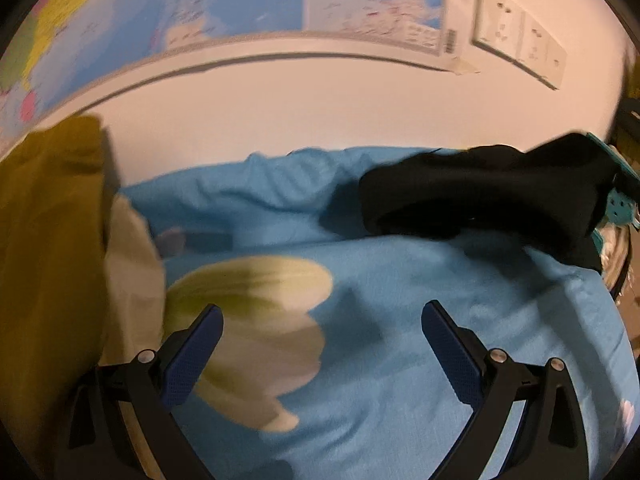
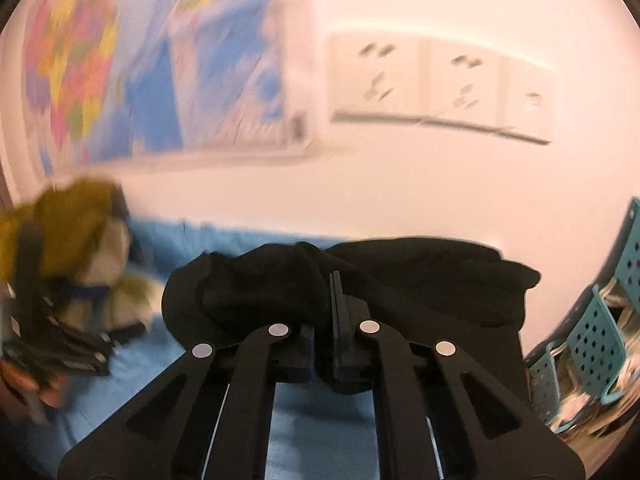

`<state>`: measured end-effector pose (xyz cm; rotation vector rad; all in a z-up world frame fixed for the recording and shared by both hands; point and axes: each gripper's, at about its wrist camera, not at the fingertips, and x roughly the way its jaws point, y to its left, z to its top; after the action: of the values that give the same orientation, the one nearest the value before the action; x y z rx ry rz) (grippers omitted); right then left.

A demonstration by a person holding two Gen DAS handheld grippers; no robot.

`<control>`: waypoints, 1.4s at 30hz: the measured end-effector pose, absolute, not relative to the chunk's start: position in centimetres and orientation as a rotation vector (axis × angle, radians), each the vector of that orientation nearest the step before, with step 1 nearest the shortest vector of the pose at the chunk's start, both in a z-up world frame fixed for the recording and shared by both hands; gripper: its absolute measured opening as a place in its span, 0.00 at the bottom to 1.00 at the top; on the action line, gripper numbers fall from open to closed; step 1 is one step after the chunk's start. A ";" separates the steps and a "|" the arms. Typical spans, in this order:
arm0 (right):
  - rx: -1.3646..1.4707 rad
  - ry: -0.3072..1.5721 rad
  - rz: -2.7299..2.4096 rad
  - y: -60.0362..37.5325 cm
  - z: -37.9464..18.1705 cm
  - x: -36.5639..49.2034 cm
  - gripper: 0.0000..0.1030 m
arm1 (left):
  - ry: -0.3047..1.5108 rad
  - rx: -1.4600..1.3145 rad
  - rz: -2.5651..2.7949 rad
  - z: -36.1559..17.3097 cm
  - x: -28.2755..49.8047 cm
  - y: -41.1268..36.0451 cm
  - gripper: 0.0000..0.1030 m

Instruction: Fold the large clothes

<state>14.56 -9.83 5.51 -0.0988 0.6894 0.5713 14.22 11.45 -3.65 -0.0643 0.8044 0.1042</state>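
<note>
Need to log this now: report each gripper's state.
Left gripper: open, holding nothing.
Right gripper: shut on the black garment.

Pale wall (image 1: 280,100) bears a map (image 1: 180,4) and sockets (image 2: 440,80).

Right tongs (image 2: 335,280) pinched together on black garment (image 2: 420,276), blue bedsheet (image 2: 132,364)

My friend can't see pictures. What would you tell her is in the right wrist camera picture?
Black tongs are shut tight on a bunched-up black garment over a blue bedsheet. Behind them is a pale wall with a row of white sockets and a blurry, colourful map. An olive-green cloth sits at the left, and a teal basket with holes at the right.
</note>
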 end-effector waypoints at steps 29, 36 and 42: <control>-0.442 0.680 0.579 -12.6 5.1 15.4 0.69 | 0.747 0.221 -0.397 -5.1 22.5 0.6 0.80; -0.432 0.699 0.689 -11.5 4.3 16.8 0.08 | 0.738 0.242 -0.362 -5.7 21.8 1.6 0.86; -0.120 0.544 0.619 -17.0 11.4 18.8 0.04 | 0.669 0.291 -0.416 -4.5 20.1 2.5 0.89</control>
<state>18.84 -17.00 11.45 -0.1202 0.5442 0.6187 20.09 2.52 -4.50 0.2907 0.6692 -0.4155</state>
